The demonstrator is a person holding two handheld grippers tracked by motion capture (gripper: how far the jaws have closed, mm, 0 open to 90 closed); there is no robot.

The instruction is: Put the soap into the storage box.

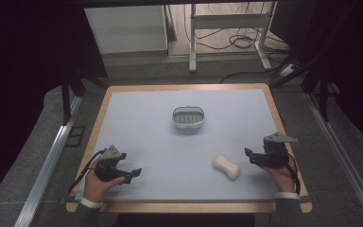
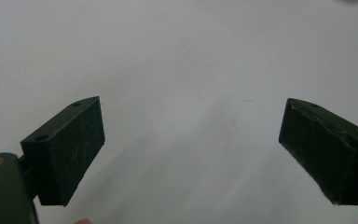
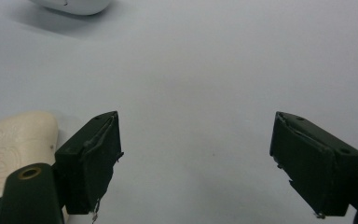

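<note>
The person's 2 hands sit at the near edge of the counter [image 1: 123, 97], each holding a hand-held gripper. The left hand-held gripper [image 1: 133, 174] lies well to the left of the soap bar [image 1: 227, 167], its black jaws spread wide with nothing but bare surface between them, as the left gripper view [image 2: 191, 149] confirms. The soap bar is cream-coloured and waisted in the middle, lying flat on the pale blue mat. Its long axis runs diagonally, one rounded end toward the far left, the other toward the near right. In the right gripper view the bar [image 3: 14, 149] sits just outside one jaw, with faint raised lettering on its face.

Beyond the soap bar, toward the far middle of the counter, stands a small grey soap dish [image 1: 188, 117] with a slotted floor. The right hand-held gripper [image 1: 248, 154] is just to the right of the soap bar, jaws spread and pointing toward it, pinching nothing [image 3: 196, 158].

The mat covers a wooden-edged top. Around it lies grey carpet, with metal rails either side, and beyond it a white table frame [image 1: 227, 28] and loose cables on the floor.
</note>
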